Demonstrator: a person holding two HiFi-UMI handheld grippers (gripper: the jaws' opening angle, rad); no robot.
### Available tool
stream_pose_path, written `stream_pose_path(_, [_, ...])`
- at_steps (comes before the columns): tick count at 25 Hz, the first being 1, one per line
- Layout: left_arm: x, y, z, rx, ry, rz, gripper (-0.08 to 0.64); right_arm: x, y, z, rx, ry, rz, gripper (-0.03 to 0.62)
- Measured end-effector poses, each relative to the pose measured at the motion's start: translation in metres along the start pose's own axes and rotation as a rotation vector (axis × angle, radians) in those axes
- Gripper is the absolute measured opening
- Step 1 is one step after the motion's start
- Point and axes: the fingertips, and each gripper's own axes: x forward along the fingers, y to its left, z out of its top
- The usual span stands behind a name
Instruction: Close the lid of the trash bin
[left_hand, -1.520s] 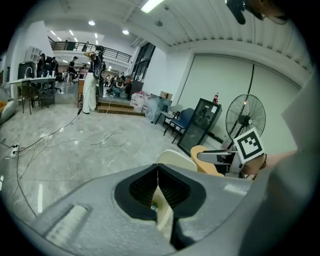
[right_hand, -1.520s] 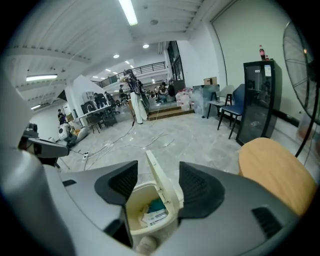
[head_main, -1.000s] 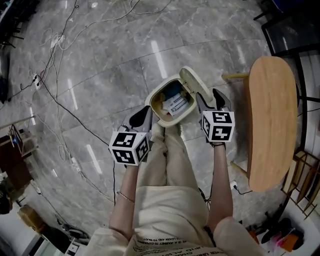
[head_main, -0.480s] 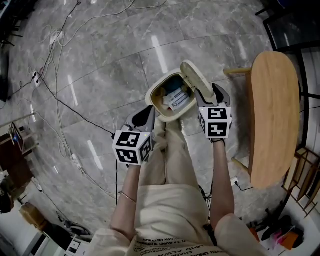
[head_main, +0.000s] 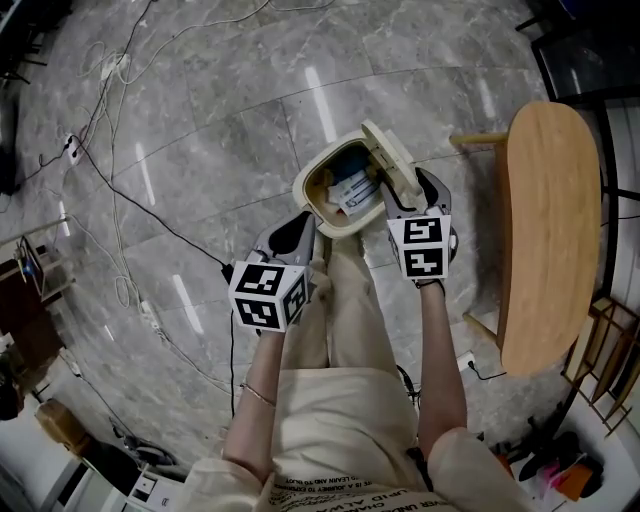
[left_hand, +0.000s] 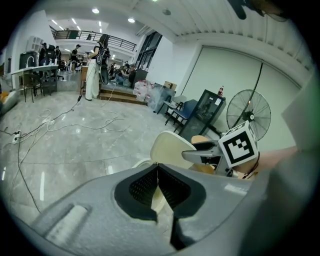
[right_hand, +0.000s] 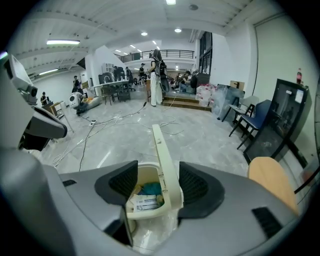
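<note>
A cream trash bin (head_main: 312, 205) stands on the grey floor in front of the person's legs, with packets and paper inside (right_hand: 143, 201). Its lid (head_main: 393, 160) is raised and stands nearly upright on the bin's right side. My right gripper (head_main: 410, 195) is open, and the lid's edge (right_hand: 163, 155) rises between its two jaws without either pad visibly pressing it. My left gripper (head_main: 291, 236) hangs shut and empty just left of the bin. In the left gripper view the pads (left_hand: 146, 186) meet at the tips, with the lid (left_hand: 169, 149) beyond them.
A long wooden table (head_main: 545, 230) stands close on the right, beside my right arm. Cables (head_main: 110, 190) trail over the floor to the left. The person's legs (head_main: 340, 300) lie directly below the bin. A fan (left_hand: 248, 114) and chairs stand further off.
My right gripper has shifted left, up to the lid, so the lid now sits between its jaws. The left gripper has hardly moved.
</note>
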Motion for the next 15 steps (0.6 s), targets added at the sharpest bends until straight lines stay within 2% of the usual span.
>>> stream_pose_path(6, [-0.01,0.009,-0.009,-0.015,0.007,0.002,0.023,-0.002,0.016,-0.004,0.026,-0.005,-0.016,0.256])
stream_pose_path(11, [-0.019,0.014,-0.018,-0.011,0.025,-0.026,0.023,-0.002,0.032,-0.01,0.045,0.001,-0.023,0.256])
stream_pose_path(15, [-0.024,0.022,-0.032,-0.041,0.043,-0.059,0.023,-0.004,0.044,-0.013,0.112,-0.038,-0.047,0.256])
